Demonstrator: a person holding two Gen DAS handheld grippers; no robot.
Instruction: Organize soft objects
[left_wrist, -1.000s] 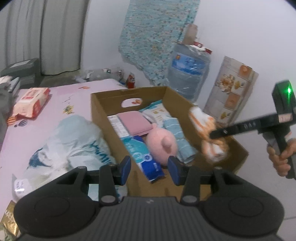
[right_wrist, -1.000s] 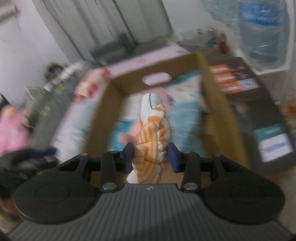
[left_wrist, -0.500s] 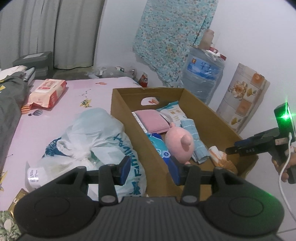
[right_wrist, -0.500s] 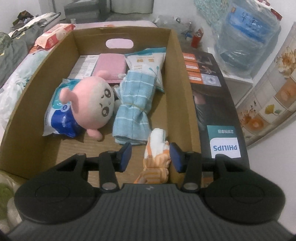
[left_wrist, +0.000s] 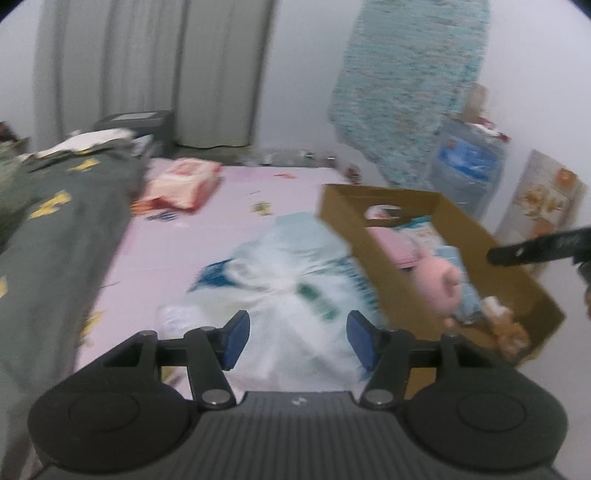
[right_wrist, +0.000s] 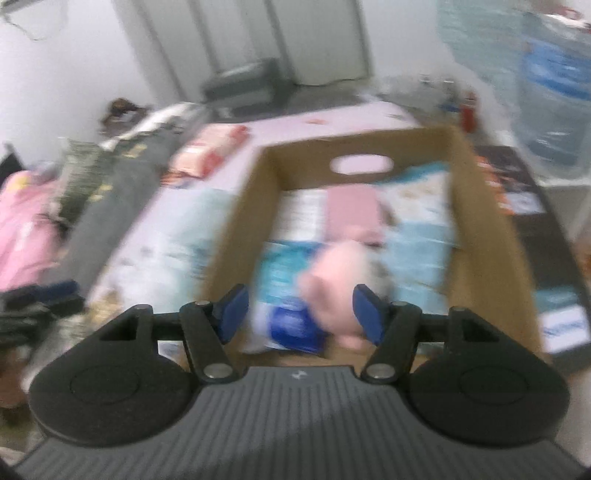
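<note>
- Inside the cardboard box (right_wrist: 484, 229), at the edge of the bed, several soft things already lie: a pink plush toy (right_wrist: 334, 291), a light-blue folded towel (right_wrist: 421, 251), a pink folded cloth (right_wrist: 351, 210), a blue-and-white soft pack (right_wrist: 284, 291) and a white printed packet (right_wrist: 413, 188).
- Near corner of the box, left wrist view: an orange-and-white striped cloth (left_wrist: 506, 325) lies on the box floor, just beside the towel; judged as stowed.
- Right gripper (right_wrist: 301, 314): fingers apart and opening, nothing between them; it hovers over the near end of the box, the plush toy showing through the gap well below.
- Left gripper (left_wrist: 297, 341): fingers apart and opening, empty; it points at a white-and-blue plastic bag (left_wrist: 291, 280) that lies crumpled on the pink sheet (left_wrist: 177, 254) just beside the box's left wall.
- Left outside the box, as far as the blur allows: the plastic bag, a red-and-white wipes pack (left_wrist: 183, 182) farther back on the bed, and a grey blanket (left_wrist: 48, 236) along the left side. Whether the blanket belongs to the task cannot be told.
- Judged progress: well advanced, with most soft things boxed; the bag appears the next likely item, the wipes pack after it.
- Both views are motion-blurred, so small items on the bed may go unseen.
</note>
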